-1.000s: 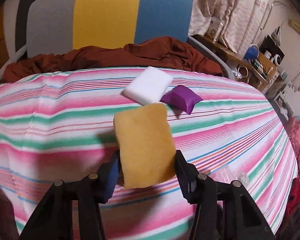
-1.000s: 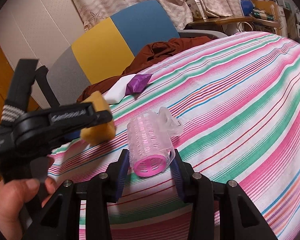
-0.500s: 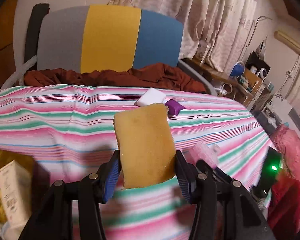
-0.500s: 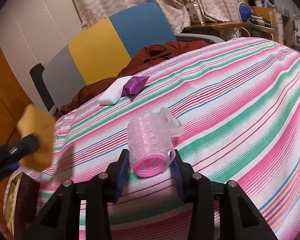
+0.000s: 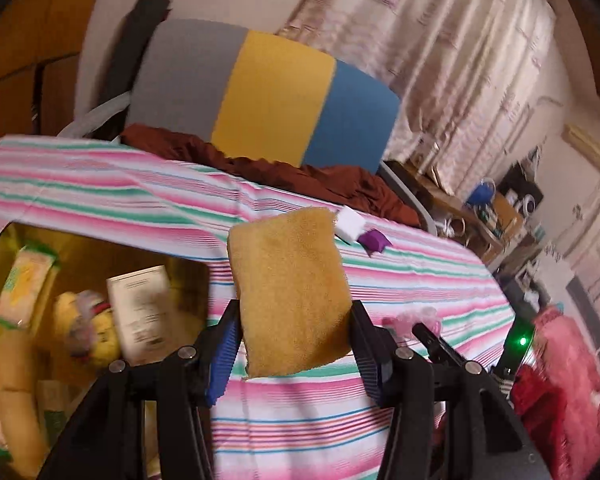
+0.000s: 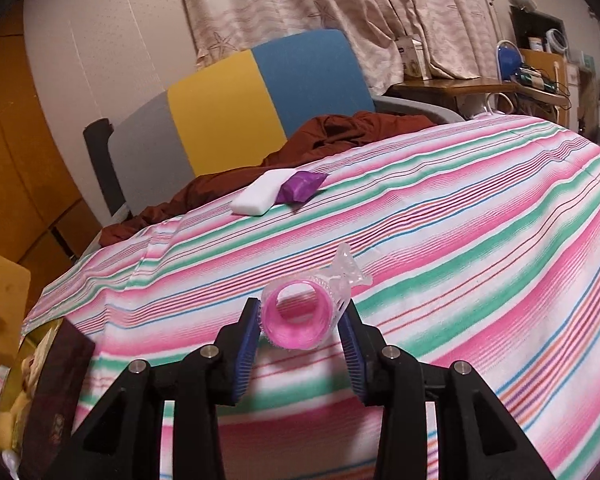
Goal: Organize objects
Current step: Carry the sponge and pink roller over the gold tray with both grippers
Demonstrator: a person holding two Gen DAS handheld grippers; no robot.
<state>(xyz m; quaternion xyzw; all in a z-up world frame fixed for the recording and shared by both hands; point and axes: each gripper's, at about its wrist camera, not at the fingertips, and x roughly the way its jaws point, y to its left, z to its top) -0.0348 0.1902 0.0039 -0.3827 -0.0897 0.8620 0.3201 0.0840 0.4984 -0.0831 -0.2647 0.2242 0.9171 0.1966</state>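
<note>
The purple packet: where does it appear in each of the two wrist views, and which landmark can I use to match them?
Left wrist view: the purple packet lies right of centre on the striped cloth, beyond the yellow sponge.
Right wrist view: the purple packet lies above centre, near the cloth's far edge.
Shared landmark: the white block, directly left of the packet in both views.

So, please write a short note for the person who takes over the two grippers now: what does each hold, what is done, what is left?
Left gripper: shut on the yellow sponge, held beside the table, above the yellow bin.
Right gripper: shut on the pink hair roller, over the striped tablecloth.
Done: several items already lie in the bin.
Left: drop sponge and roller, then collect the white block and purple packet at the far edge.
</note>
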